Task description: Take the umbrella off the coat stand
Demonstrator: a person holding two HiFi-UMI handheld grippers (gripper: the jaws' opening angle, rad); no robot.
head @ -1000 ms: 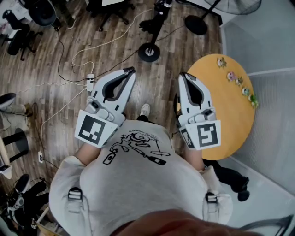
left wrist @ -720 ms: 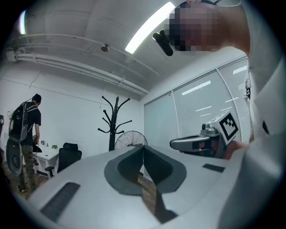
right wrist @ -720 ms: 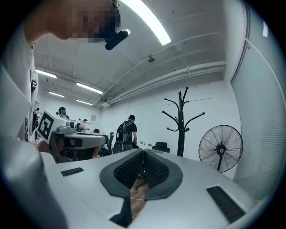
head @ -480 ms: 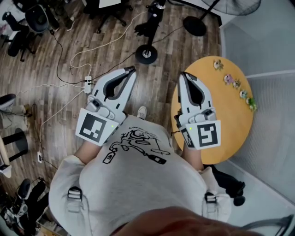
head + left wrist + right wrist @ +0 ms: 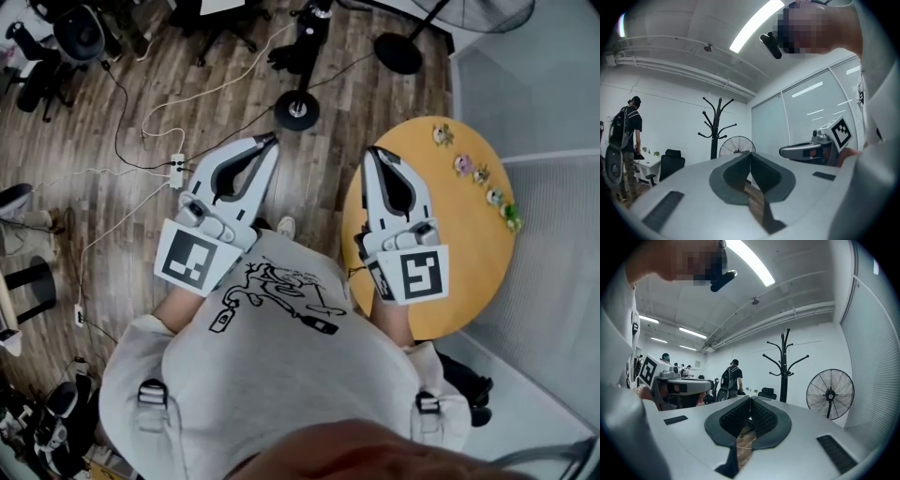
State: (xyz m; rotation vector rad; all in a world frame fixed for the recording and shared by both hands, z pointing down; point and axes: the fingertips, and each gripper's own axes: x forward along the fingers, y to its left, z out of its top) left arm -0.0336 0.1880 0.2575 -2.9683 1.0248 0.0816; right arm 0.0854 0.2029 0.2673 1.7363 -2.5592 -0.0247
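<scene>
Head view: the left hand-held gripper [image 5: 266, 142] is held level ahead of the chest, jaws together with nothing between them. The stand [image 5: 714, 136] rises upright well ahead, across the floor. It lies slightly left of the jaws in the left gripper view and slightly right of them in the right gripper view, so it sits between both grippers. No umbrella can be made out on its hooks. The right hand-held gripper [image 5: 374, 153] is likewise closed and empty, above the edge of the round desk [image 5: 469, 253]. Neither hand is judged nearer.
</scene>
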